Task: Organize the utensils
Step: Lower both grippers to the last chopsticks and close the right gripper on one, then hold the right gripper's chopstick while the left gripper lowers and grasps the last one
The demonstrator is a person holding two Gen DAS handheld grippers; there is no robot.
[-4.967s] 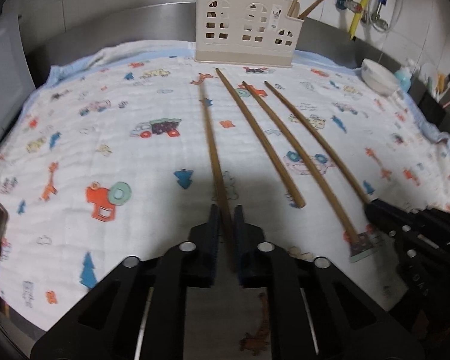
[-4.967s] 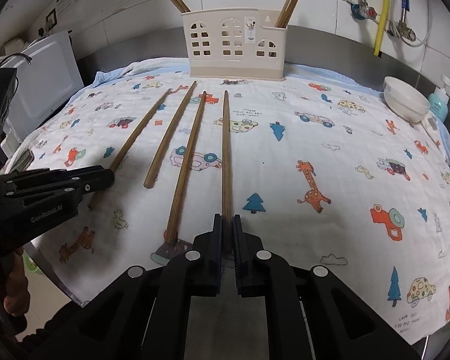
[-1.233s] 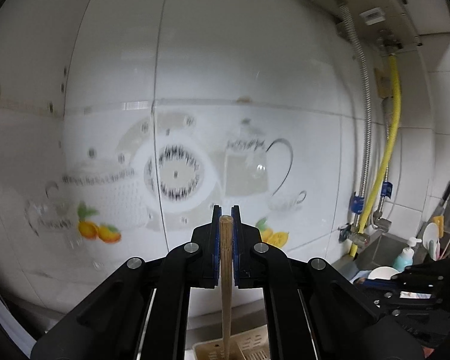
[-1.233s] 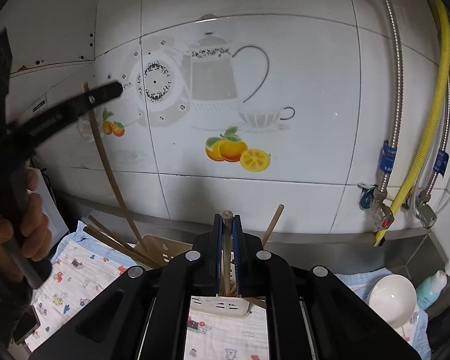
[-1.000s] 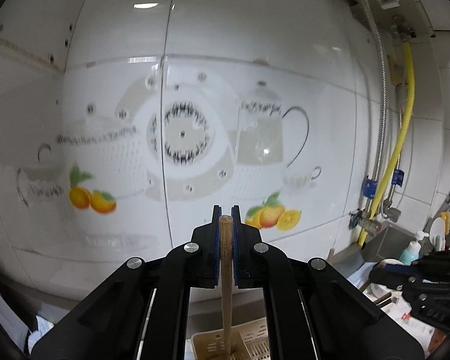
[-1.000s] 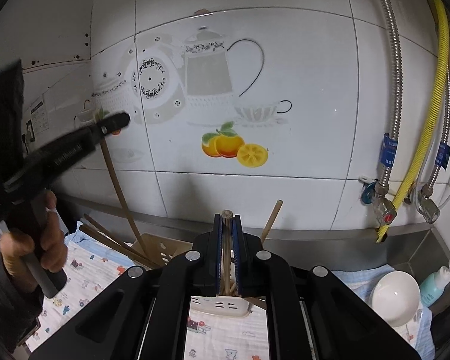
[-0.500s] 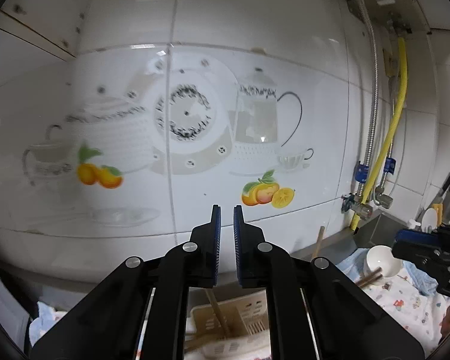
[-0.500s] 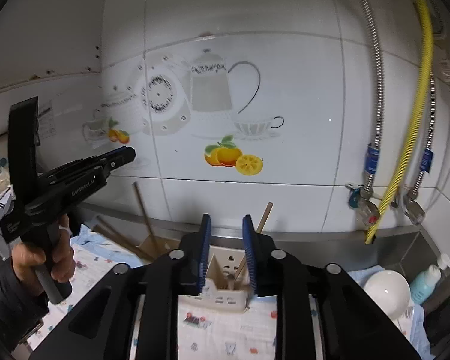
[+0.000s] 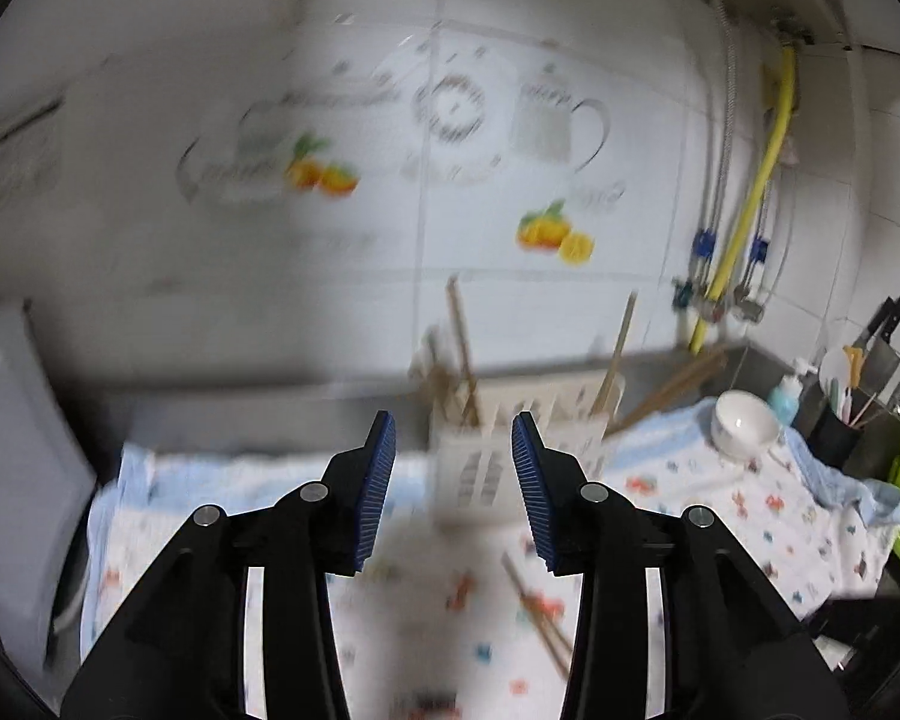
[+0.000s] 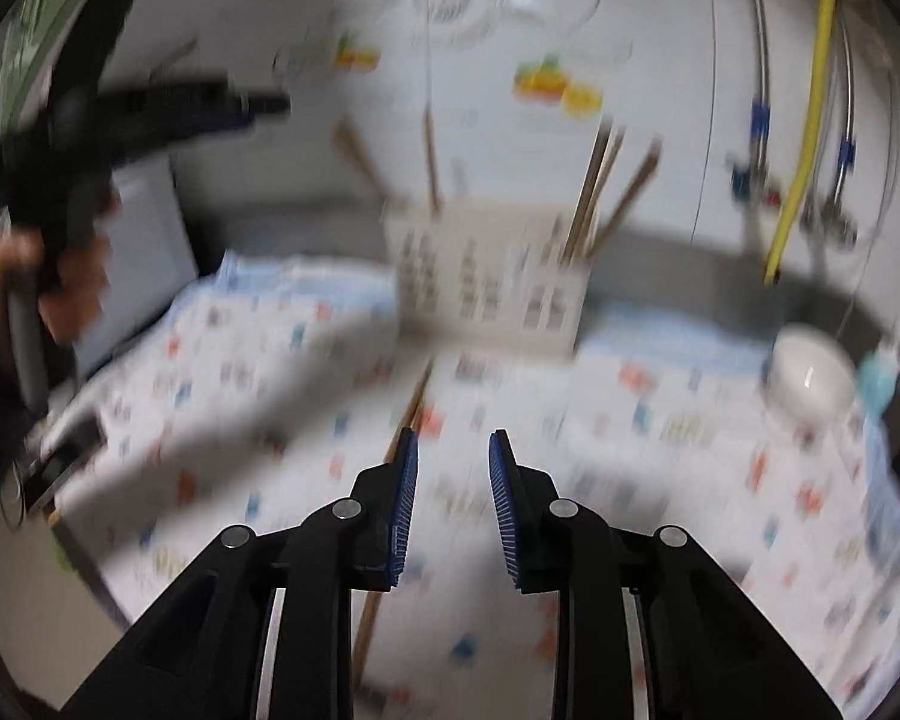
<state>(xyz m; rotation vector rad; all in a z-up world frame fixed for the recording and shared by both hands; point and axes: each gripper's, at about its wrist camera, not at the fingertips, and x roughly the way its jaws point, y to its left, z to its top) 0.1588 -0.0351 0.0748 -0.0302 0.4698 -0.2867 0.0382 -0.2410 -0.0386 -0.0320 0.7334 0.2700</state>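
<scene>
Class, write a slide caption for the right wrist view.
Open, empty right gripper above the printed cloth, facing the chopstick holder.

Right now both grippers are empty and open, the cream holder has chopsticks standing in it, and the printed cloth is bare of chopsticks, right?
Not quite: the printed cloth is not bare. The right wrist view shows a chopstick lying on it, in front of the cream holder. The rest holds: the left gripper and right gripper are open and empty.

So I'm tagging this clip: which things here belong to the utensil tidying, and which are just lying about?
Job:
holder
chopsticks in it
chopsticks on the cloth
left gripper, empty
right gripper, empty

Lying about:
bowl
soap bottle
knives
yellow hose
</scene>
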